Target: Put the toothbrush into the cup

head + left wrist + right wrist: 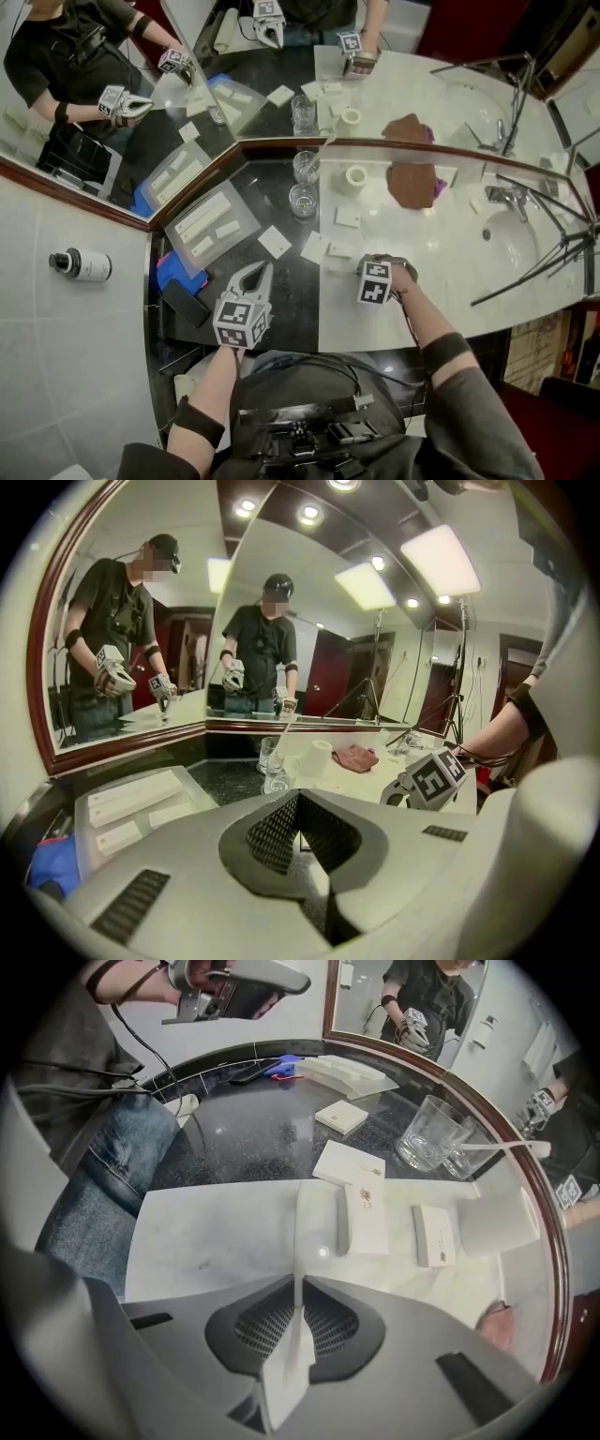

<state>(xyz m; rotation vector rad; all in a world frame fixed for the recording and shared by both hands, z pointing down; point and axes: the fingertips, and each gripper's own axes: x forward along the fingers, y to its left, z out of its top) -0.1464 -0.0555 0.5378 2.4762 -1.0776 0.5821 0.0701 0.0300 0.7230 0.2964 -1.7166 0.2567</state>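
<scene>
- Your left tongs [300, 799]: jaws together, nothing between them. Lower centre of the head view, over the dark stretch of the table [295, 300].
- Your right tongs [300, 1283]: clamped on a flat white packet [286, 1366] held edge-on. They point down at the pale marble, right of centre in the head view.
- Toothbrush [506, 1147]: white, leaning out of the glass cup [461, 1164] nearest the mirror [131, 122], upper right of the right gripper view. A second glass [424, 1133] stands just beside that cup.
- White boxes [366, 1218]: several, lying flat on the table ahead of your right tongs.
- Brown cloth [412, 185] and white roll [354, 175]: upper centre of the head view, near the mirror.
</scene>
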